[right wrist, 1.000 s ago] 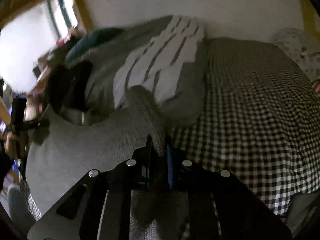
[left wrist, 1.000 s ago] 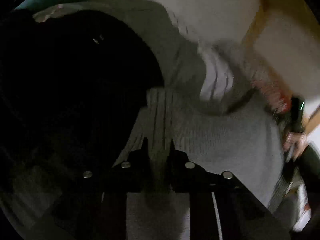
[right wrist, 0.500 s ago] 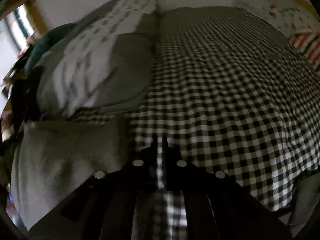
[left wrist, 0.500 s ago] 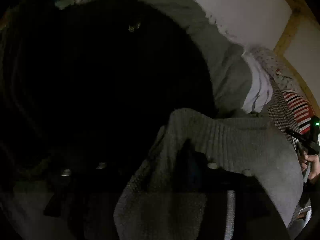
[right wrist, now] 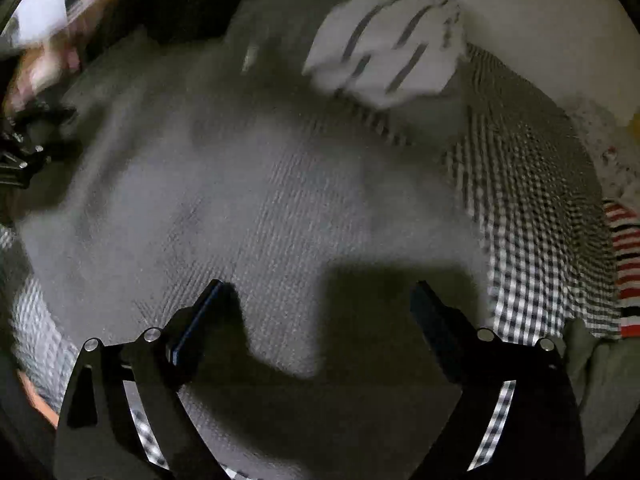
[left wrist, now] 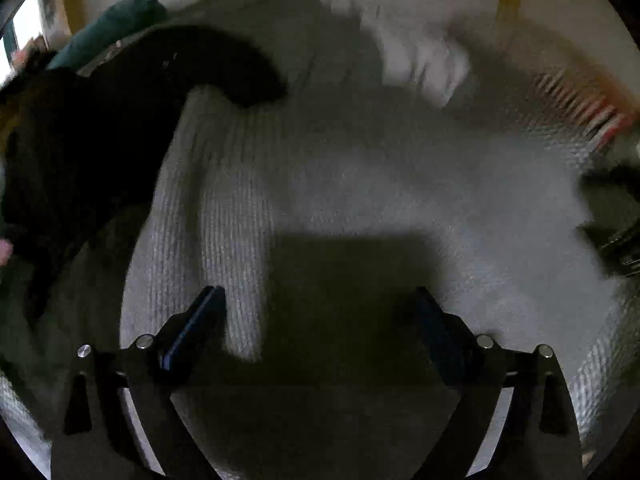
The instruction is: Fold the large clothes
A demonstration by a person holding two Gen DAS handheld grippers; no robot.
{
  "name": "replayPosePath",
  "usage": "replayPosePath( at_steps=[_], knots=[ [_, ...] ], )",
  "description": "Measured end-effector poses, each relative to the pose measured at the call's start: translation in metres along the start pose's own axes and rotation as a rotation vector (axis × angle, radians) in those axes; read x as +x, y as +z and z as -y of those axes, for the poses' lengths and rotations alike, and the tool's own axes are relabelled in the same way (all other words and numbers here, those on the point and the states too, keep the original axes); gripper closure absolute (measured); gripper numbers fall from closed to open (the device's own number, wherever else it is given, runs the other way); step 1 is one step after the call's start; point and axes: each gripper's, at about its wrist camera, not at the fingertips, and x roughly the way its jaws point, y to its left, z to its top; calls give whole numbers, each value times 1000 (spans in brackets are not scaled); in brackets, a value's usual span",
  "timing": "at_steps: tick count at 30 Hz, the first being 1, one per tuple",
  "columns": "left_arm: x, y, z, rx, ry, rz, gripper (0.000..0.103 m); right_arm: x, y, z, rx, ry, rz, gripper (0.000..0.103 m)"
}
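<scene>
A grey knit sweater (left wrist: pixel 360 184) lies spread on the bed and fills both wrist views, its ribbed edge (left wrist: pixel 216 208) on the left in the left wrist view. My left gripper (left wrist: pixel 316 300) hovers over it, jaws opening wide, no cloth pinched between the pads. My right gripper (right wrist: pixel 316 292) is above the same grey sweater (right wrist: pixel 248 200), jaws likewise opening wide, with nothing gripped. Both views are motion-blurred.
A black garment (left wrist: pixel 100 128) lies left of the sweater, a teal one (left wrist: pixel 116 28) behind it. A white and grey striped garment (right wrist: pixel 392 52) lies at the back. The black-and-white checked bedsheet (right wrist: pixel 532 216) spreads to the right, with a red-striped cloth (right wrist: pixel 624 264) at its edge.
Both grippers were shut on the sweater's edge a second ago; both have let go and now stand wide, having swung across and dropped lower over the laid-out sweater.
</scene>
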Motion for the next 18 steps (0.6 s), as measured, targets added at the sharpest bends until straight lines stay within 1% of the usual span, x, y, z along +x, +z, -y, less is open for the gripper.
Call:
replayPosePath(
  at_steps=[1, 2, 4, 5, 6, 7, 8, 9, 10, 11, 12, 14, 15, 16, 18],
  knots=[
    [6, -4, 0, 13, 25, 7, 9, 2, -5, 1, 17, 8, -15, 11],
    [6, -8, -6, -5, 21, 10, 9, 4, -10, 7, 42, 22, -22, 11],
    [3, -11, -21, -82, -9, -2, 9, 1, -21, 25, 92, 23, -19, 11],
    [-4, -14, -28, -116, -9, 3, 9, -5, -26, 34, 129, 15, -12, 11],
    [-16, -17, -32, -147, -1, 26, 9, -9, -30, 38, 159, 16, -10, 11],
    [-36, -24, -33, -182, 12, 83, 9, -18, -34, 41, 204, 17, -5, 11],
    [-46, -29, -33, -194, 27, 117, 8, -30, -35, 38, 243, -3, 13, 10],
    [-61, -38, -23, -182, 62, 165, 8, -38, -36, 32, 260, -32, 35, 7],
    [-66, -44, -15, -159, 76, 182, 8, -47, -36, 19, 264, -69, 65, 6],
    [-65, -48, -9, -145, 84, 183, 8, -50, -35, 4, 242, -77, 86, 4],
    [-57, -50, 0, -130, 94, 167, 8, -46, -32, -9, 213, -85, 84, 4],
    [-33, -58, 6, -123, 110, 90, 8, -30, -35, -38, 140, -141, 47, 4],
    [-24, -64, 2, -142, 98, 74, 8, -26, -37, -38, 141, -153, 44, 4],
    [-20, -69, -1, -148, 90, 91, 6, -24, -41, -36, 163, -148, 52, 4],
    [-20, -74, -1, -143, 80, 123, 5, -25, -44, -27, 192, -121, 59, 4]
  ],
)
